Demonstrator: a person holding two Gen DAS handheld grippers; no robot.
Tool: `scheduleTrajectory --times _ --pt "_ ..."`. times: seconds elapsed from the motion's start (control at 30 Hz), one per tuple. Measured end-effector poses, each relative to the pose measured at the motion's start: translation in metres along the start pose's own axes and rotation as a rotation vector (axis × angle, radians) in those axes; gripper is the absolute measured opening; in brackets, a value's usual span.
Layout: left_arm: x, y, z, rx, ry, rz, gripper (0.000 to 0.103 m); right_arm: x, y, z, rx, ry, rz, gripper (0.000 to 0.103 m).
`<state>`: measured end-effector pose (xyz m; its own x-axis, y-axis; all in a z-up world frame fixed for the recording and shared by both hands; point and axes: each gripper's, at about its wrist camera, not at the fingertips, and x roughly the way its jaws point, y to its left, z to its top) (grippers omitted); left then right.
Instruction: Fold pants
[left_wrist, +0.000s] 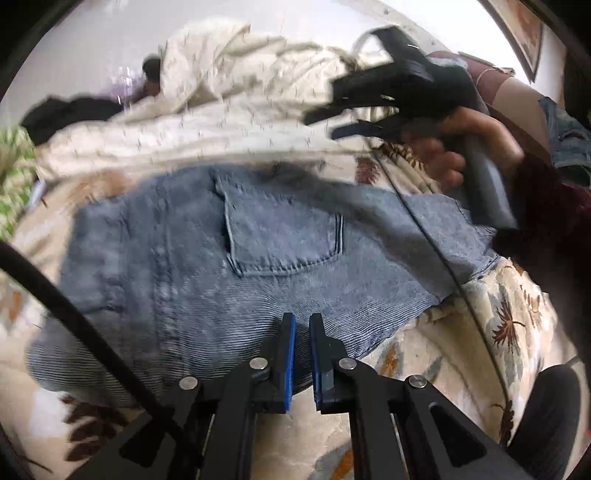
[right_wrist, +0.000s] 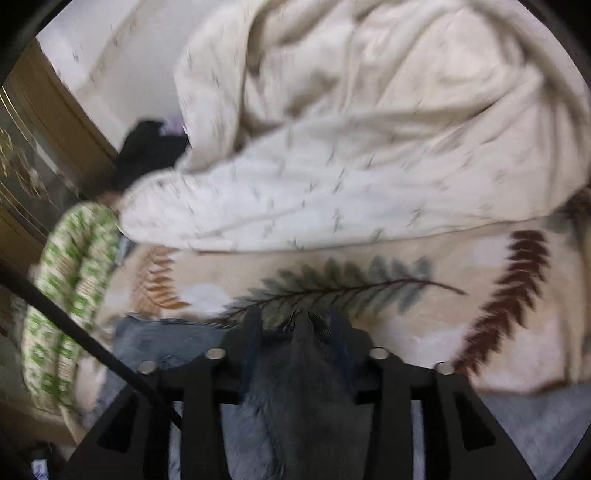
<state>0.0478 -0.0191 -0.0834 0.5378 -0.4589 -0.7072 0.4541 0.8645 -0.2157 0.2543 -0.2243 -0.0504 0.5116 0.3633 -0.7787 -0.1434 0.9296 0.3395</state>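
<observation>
Pants: blue jeans (left_wrist: 207, 266) lie spread on the leaf-print bedspread (left_wrist: 509, 332), back pocket (left_wrist: 280, 236) up.
Left gripper (left_wrist: 302, 325): jaws almost closed with a thin gap, tips over the denim; nothing seen gripped.
Right gripper (right_wrist: 295, 325): blurred, jaws partly apart, a peak of denim between them; whether the pads press it, cannot tell.
Right hand (left_wrist: 443, 147): grips the handle above the waistband end.
Behind: a cream blanket (right_wrist: 369, 147) is heaped.

left gripper (left_wrist: 302, 325): your black linkage, blue pads, silver pivot screws
cable (left_wrist: 62, 306): black
sleeve (left_wrist: 546, 192): you wear maroon
</observation>
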Motion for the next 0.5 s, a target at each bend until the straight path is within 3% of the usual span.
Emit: scheduleTrajectory --times 0.1,0.2,0.3,0.37,0.5 --pt "-0.024 -0.003 0.005 0.054 -0.095 0.052 0.01 -0.046 -0.002 -0.019 -0.003 -0.052 -0.021 0.047" --pt "-0.035 0.011 0.011 0.021 -0.129 0.129 0.013 -0.081 -0.015 -0.046 0.032 -0.07 -0.038 0.053" --pt "-0.034 0.04 0.015 -0.102 -0.098 0.182 0.013 -0.101 -0.03 -0.078 0.058 -0.064 -0.067 0.053" --pt "-0.027 0.06 0.013 -0.177 -0.048 0.275 0.013 -0.105 -0.034 -0.106 0.057 -0.043 -0.102 0.053" --pt "-0.01 0.073 0.005 -0.222 0.018 0.343 0.016 -0.098 -0.046 -0.146 0.08 -0.005 -0.19 0.053"
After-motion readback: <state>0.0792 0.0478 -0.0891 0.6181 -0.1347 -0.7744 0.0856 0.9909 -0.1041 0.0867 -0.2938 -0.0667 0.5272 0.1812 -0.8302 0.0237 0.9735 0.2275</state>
